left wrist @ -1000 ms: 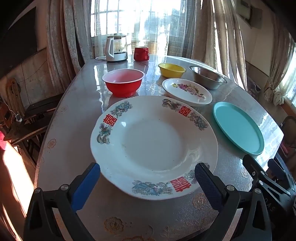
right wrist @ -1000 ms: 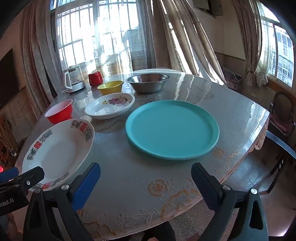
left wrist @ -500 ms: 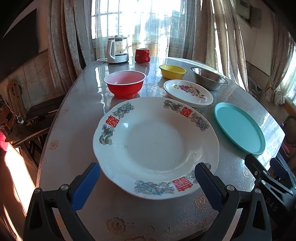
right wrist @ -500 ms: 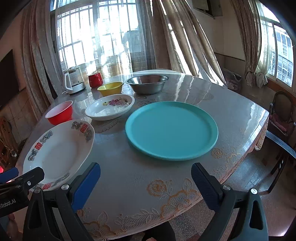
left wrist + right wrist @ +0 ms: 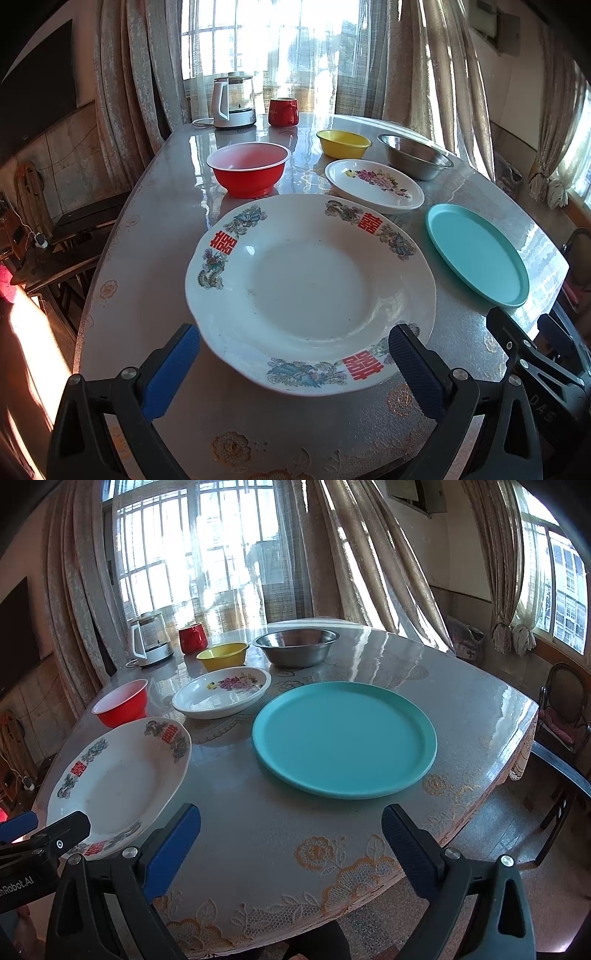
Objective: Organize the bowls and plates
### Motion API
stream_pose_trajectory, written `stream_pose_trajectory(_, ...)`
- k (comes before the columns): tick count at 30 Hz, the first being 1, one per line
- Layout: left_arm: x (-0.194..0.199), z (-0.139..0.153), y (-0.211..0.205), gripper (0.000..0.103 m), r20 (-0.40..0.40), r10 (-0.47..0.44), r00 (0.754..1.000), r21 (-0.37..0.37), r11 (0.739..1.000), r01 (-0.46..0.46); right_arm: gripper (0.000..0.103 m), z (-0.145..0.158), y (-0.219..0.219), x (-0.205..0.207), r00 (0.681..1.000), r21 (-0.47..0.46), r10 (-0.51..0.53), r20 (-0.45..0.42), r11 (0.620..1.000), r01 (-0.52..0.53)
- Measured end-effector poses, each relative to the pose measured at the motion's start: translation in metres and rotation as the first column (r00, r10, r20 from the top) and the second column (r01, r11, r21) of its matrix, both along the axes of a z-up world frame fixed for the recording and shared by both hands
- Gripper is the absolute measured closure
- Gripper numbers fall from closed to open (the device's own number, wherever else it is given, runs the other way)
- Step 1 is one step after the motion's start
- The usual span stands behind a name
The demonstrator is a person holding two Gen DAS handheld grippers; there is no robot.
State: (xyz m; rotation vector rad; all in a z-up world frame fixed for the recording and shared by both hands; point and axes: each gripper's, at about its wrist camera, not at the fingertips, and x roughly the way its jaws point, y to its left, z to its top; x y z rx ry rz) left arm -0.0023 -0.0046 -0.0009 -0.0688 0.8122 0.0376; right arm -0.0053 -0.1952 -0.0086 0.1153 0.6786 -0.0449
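Observation:
A large white plate with red characters [image 5: 310,288] lies on the round table just ahead of my open, empty left gripper [image 5: 293,354]; it also shows in the right wrist view [image 5: 118,786]. A teal plate [image 5: 343,738] lies ahead of my open, empty right gripper [image 5: 290,834], and shows in the left wrist view [image 5: 476,253]. Behind them stand a floral dish [image 5: 373,184], a red bowl [image 5: 247,168], a yellow bowl [image 5: 343,143] and a steel bowl [image 5: 415,155].
A kettle [image 5: 232,99] and a red mug [image 5: 282,110] stand at the table's far edge by the curtained window. The table edge [image 5: 480,812] curves close at right, with a chair [image 5: 561,716] beyond. Wooden furniture [image 5: 55,240] stands left of the table.
The left gripper has drawn back slightly from the large plate. The right gripper has hardly moved. Nothing on the table has shifted.

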Motion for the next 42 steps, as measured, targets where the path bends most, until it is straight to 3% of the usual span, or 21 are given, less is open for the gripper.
stream_pose_trajectory(42, 0.0010, -0.0026, -0.0082, 0.000, -0.008, -0.006, 1.000, 0.020, 1.000, 0.006, 0.003, 0.0026, -0.0038, -0.0044, 0.999, -0.007, 0.003, 0.044, 1.000, -0.002)
